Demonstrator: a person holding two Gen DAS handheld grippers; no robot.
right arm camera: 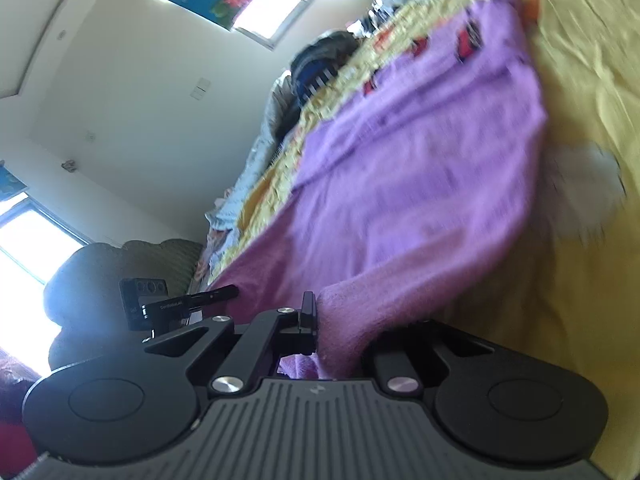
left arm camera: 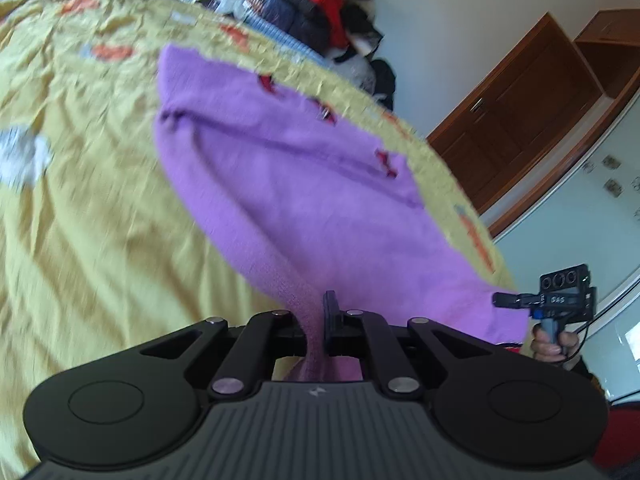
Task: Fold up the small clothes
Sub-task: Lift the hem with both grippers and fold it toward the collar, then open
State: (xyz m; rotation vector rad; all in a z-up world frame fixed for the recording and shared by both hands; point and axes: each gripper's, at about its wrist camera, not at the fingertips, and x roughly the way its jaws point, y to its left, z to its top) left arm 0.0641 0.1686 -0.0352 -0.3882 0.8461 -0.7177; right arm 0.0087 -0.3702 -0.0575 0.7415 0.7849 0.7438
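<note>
A: Garment point(left arm camera: 288, 184), purple, lies on yellow bedspread point(left arm camera: 100, 200), near edge lifted.
B: Claws?
A: Left gripper point(left arm camera: 320, 320) clamped on one corner; right gripper point(right arm camera: 320, 320) clamped on the other.

Left gripper point(left arm camera: 320, 320): jaws closed, both sides pinching a fold of cloth, tilted downward. Right gripper point(right arm camera: 340, 324): jaws closed on cloth likewise, angled shallower; its handle gripped by person's hand point(left arm camera: 554, 342), seen at far right in left-wrist view.

Garment point(left arm camera: 288, 184) on bedspread point(left arm camera: 100, 200); clothes pile point(left arm camera: 320, 8) behind.
</note>
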